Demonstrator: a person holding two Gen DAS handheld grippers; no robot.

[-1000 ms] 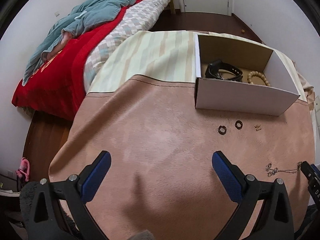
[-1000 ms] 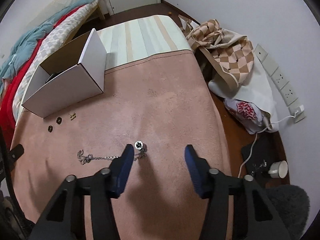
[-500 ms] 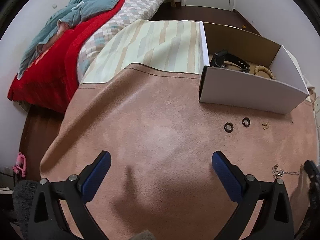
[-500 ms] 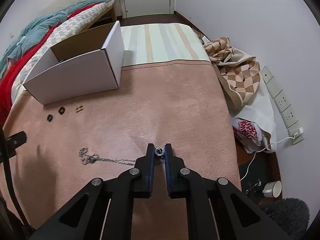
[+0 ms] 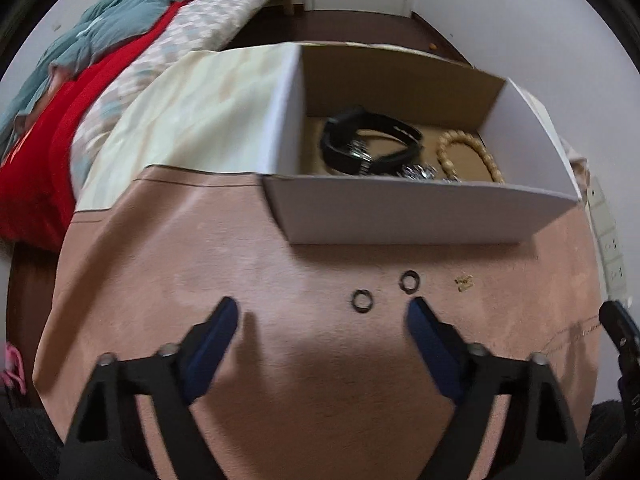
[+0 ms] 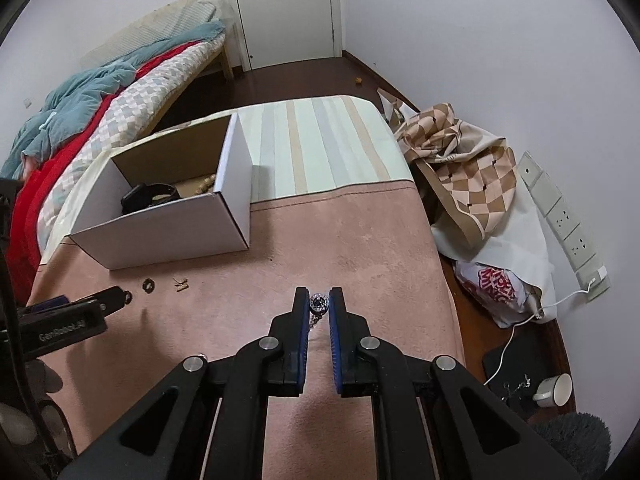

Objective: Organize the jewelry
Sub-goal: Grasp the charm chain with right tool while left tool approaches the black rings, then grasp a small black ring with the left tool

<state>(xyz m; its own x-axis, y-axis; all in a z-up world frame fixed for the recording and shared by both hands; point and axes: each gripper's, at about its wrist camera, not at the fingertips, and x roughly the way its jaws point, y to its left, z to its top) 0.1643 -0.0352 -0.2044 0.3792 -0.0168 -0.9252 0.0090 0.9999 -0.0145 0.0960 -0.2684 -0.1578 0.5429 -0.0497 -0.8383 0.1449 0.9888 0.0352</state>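
Observation:
My right gripper (image 6: pixel 319 300) is shut on the round pendant of a silver necklace (image 6: pixel 319 303), lifted above the pink cloth; its chain hangs down between the fingers. My left gripper (image 5: pixel 322 314) is open, low over the cloth, just in front of two small dark rings (image 5: pixel 362 301) (image 5: pixel 409 281). A small gold earring (image 5: pixel 464 282) lies to their right. The white cardboard box (image 5: pixel 400 216) holds a black watch (image 5: pixel 360 146) and a wooden bead bracelet (image 5: pixel 468 152). The box also shows in the right wrist view (image 6: pixel 172 236).
The pink cloth (image 6: pixel 360 240) covers the table, with a striped cloth (image 6: pixel 320 144) behind it. A bed with red and teal bedding (image 6: pixel 80 120) is at the left. Bags (image 6: pixel 480 208), wall sockets and a mug (image 6: pixel 554 390) are at the right.
My right gripper has shut on the necklace pendant and lifted it off the cloth. My left gripper has moved forward toward the rings and the box and has narrowed a little.

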